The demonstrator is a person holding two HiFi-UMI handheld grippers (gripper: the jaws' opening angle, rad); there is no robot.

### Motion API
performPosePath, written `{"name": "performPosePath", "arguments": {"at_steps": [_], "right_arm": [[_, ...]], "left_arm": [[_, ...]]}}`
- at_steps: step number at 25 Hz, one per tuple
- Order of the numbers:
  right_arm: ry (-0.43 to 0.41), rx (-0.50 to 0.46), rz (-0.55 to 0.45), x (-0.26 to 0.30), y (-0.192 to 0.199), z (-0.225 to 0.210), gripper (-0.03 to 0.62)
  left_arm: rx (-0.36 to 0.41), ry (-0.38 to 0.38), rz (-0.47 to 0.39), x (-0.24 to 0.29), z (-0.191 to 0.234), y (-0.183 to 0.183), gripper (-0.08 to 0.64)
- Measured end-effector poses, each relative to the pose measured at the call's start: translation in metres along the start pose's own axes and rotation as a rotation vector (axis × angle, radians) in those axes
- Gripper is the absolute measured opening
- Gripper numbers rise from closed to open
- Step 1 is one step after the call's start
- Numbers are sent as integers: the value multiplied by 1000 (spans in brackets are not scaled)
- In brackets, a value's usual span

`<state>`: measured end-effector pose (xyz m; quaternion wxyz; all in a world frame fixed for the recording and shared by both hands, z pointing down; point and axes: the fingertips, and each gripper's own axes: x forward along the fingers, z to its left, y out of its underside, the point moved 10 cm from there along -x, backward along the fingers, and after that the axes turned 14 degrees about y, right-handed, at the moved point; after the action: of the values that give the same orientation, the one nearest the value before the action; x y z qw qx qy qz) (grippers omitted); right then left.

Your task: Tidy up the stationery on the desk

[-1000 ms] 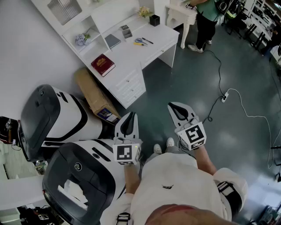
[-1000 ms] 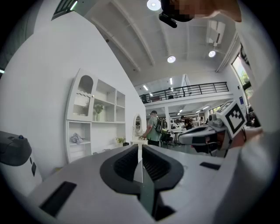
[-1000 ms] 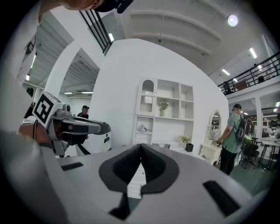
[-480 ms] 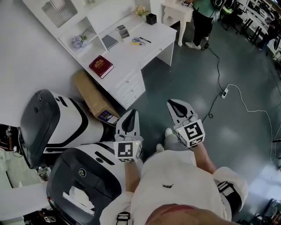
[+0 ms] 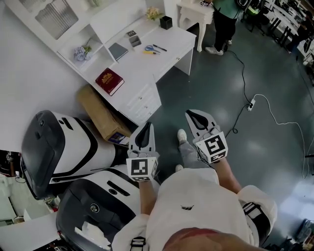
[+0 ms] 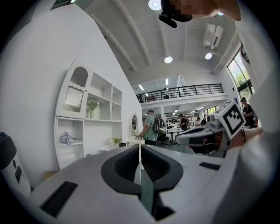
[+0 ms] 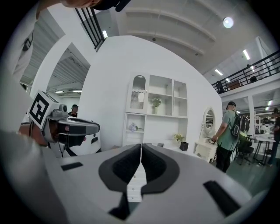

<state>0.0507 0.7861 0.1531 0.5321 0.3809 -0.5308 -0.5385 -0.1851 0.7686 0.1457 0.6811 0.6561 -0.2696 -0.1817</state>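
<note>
The white desk (image 5: pixel 147 63) stands far ahead at the top of the head view. On it lie a red book (image 5: pixel 109 81), a blue notebook (image 5: pixel 117 50), scissors (image 5: pixel 148 48), pens (image 5: pixel 159 47), a small box (image 5: pixel 132 37) and a black pen holder (image 5: pixel 166 22). My left gripper (image 5: pixel 145 128) (image 6: pixel 140 148) and right gripper (image 5: pixel 196 116) (image 7: pixel 141 146) are held side by side over the floor, well short of the desk. Both are shut with nothing between their jaws. The pen holder (image 7: pixel 184 145) shows small in the right gripper view.
Two large white-and-black machines (image 5: pixel 64 142) (image 5: pixel 98 211) stand at the left, with a cardboard box (image 5: pixel 100 112) leaning beside the desk. A person in green (image 5: pixel 228 19) stands by a small white table (image 5: pixel 198 12). A power strip (image 5: pixel 251 109) and cable lie on the floor.
The person has stepped toward the desk, one foot coming forward. Both grippers have travelled along, still shut and empty. The machines have slid down and left in the head view.
</note>
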Motion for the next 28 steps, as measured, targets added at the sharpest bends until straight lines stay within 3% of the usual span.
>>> {"name": "performPosePath", "arguments": {"at_steps": [13,28], "right_arm": [[-65,17,19,145,-1,-73,-3],[-150,18,30,286,-6,-149,-3]], "left_arm": [[-41,6,38,133,83,-6,0],[-51,-60,73,261,153,-19,0]]}}
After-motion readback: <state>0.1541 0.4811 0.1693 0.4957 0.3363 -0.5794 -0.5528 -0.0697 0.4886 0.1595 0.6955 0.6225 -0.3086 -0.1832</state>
